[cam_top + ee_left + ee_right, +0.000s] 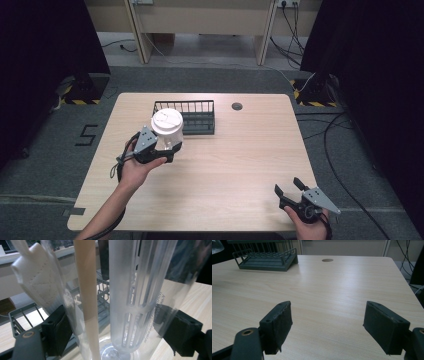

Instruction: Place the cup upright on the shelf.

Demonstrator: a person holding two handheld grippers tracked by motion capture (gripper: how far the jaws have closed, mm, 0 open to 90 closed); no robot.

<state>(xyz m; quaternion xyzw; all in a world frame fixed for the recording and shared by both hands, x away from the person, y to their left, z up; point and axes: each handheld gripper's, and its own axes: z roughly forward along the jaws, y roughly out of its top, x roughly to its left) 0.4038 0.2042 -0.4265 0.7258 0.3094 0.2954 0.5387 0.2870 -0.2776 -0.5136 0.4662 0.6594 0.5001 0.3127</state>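
Note:
A clear plastic cup (pixel 166 131) with a white lid is held over the left half of the table, in front of the left end of a dark wire basket (pixel 186 104). My left gripper (pixel 167 148) is shut on the cup's wall. In the left gripper view the cup (pixel 140 297) sits between both pads. Inside it are a frosted slotted tube, a beige wrapped straw (pixel 86 287) and a folded white napkin (pixel 37 282). My right gripper (pixel 288 186) stands open near the table's front right edge, with nothing between its jaws (pixel 327 327).
The wire basket (pixel 264 258) stands at the table's back centre, with its rim (pixel 20 312) just behind the cup. A round cable hole (pixel 237 106) lies to its right. Bare wood table (pixel 240 160) stretches between the two grippers. Dark curtains and floor cables flank the table.

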